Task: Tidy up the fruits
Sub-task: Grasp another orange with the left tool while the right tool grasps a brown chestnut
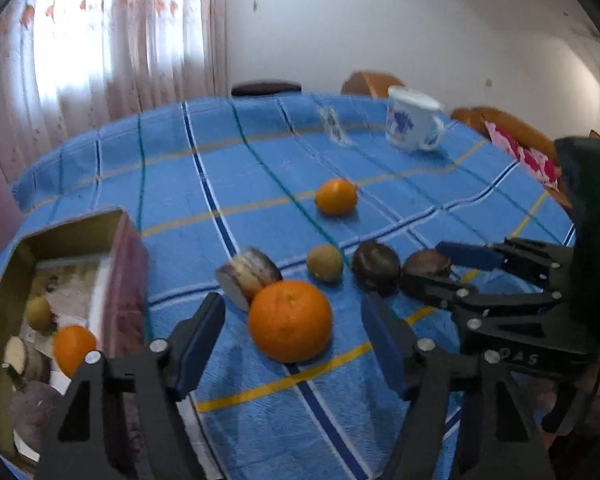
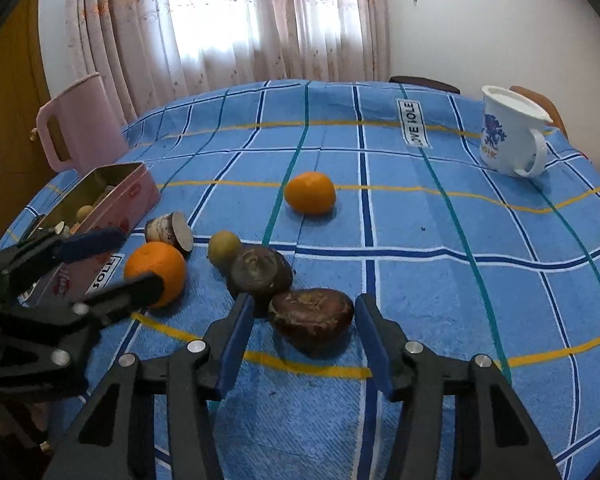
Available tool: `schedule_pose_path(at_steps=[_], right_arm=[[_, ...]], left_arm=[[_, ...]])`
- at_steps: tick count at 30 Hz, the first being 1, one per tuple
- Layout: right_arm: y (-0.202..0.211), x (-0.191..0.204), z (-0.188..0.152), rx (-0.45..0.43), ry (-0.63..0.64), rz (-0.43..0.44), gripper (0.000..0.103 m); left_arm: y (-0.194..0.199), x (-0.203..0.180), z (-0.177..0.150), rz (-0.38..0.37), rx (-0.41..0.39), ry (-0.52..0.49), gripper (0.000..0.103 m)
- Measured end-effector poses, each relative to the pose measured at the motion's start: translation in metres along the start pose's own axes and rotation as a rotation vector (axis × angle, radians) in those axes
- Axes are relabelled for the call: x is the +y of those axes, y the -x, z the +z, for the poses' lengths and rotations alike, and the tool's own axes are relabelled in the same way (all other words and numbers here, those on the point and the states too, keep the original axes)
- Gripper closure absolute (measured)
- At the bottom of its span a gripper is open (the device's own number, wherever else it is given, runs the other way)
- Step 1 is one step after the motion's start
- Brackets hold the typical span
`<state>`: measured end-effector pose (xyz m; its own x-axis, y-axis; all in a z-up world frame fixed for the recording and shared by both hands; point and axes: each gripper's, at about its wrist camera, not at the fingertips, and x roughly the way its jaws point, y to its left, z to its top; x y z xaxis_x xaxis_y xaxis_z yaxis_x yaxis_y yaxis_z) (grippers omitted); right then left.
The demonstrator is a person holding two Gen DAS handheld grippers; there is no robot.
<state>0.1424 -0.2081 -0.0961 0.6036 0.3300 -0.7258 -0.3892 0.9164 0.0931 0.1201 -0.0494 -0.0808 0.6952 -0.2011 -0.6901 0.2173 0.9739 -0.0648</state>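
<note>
The left gripper (image 1: 292, 332) hangs low over the surface (image 1: 380, 224), jaws apart on either side of the near orange (image 1: 290, 320), with a clear gap each side and no pad touching the peel. The right gripper (image 2: 304, 320) does the same around a dark brown fruit (image 2: 311, 318); its jaws stand apart too, just beside the fruit but not pressing it.

The loose fruit lies in a crowded row along the near part of the blue checked cloth (image 2: 420, 216). From the tin side: a cut purple-skinned piece (image 1: 247, 274) just behind the near orange, a small greenish fruit (image 1: 325, 263), a second dark fruit (image 1: 375, 266), then the one between the right jaws. These sit almost touching, so there is little room between neighbours. A second orange (image 1: 336, 197) rests alone further back, with open cloth all around it.

The pink tin (image 2: 112, 200) stands open at the left edge of the surface, close beside the left gripper. Inside it are an orange (image 1: 74, 348), a small greenish fruit (image 1: 39, 312) and other pieces that are hard to make out. A pink jug (image 2: 82, 124) stands behind the tin at the edge. A white mug (image 2: 512, 136) sits near the far right edge, well apart from the fruit. The middle and right of the cloth lie open.
</note>
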Motion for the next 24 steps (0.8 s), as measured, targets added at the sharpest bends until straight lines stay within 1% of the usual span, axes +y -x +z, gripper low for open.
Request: schedule_pose_path(at_steps=[2, 4, 5, 6, 9, 15, 24], right_arm=[[-0.004, -0.003, 0.0, 0.022, -0.01, 0.005, 0.058], [-0.005, -0.004, 0.0, 0.026, -0.02, 0.012, 0.058], [-0.005, -0.004, 0.0, 0.026, -0.02, 0.013, 0.058], [-0.005, -0.004, 0.0, 0.027, -0.017, 0.014, 0.058], [-0.004, -0.002, -0.001, 0.023, -0.012, 0.013, 0.058], [0.003, -0.001, -0.001, -0.019, -0.008, 0.002, 0.059], [0.02, 0.002, -0.004, -0.105, 0.002, -0.002, 0.059]], left_arm=[[-0.005, 0.003, 0.001, -0.028, 0.017, 0.021, 0.034], [-0.008, 0.005, 0.001, -0.029, 0.036, 0.031, 0.037], [-0.009, 0.005, 0.001, -0.039, 0.042, 0.032, 0.044], [-0.011, 0.006, 0.002, -0.045, 0.052, 0.034, 0.049], [-0.013, 0.011, 0.002, -0.058, 0.063, 0.062, 0.053], [-0.009, 0.012, 0.002, -0.078, 0.042, 0.075, 0.054], [0.008, 0.008, 0.002, -0.059, -0.048, 0.045, 0.054]])
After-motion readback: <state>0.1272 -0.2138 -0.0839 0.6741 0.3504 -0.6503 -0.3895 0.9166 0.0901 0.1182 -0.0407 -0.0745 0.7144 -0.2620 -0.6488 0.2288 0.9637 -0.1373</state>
